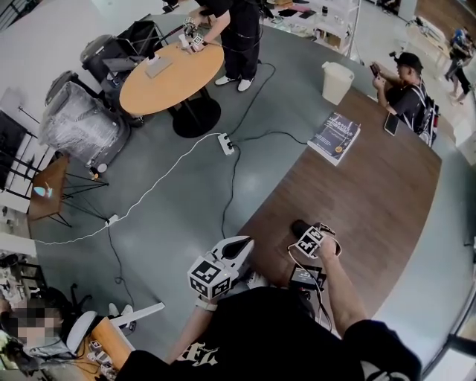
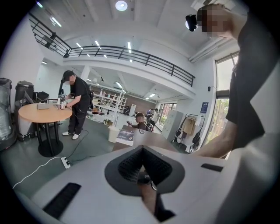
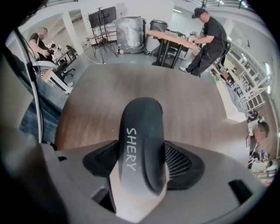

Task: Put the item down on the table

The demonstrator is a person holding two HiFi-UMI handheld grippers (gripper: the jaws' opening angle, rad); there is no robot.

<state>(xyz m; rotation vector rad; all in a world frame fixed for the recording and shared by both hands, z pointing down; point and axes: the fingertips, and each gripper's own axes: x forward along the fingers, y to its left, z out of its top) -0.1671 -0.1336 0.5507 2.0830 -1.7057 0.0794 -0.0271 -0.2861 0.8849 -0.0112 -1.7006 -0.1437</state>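
The right gripper (image 3: 142, 173) is clamped on the black item (image 3: 141, 127) marked SHERY, at the near edge of the brown table (image 1: 372, 193). The left gripper (image 2: 141, 162) has its jaws together and empty, just off the table's left edge.

Bright, even light from tall windows (image 2: 222, 113) and ceiling lamps (image 2: 121, 5) leaves soft shadows, and both gripper views bulge fisheye-round into black corners (the dark item (image 3: 142, 144), near the lens, looks slightly soft).
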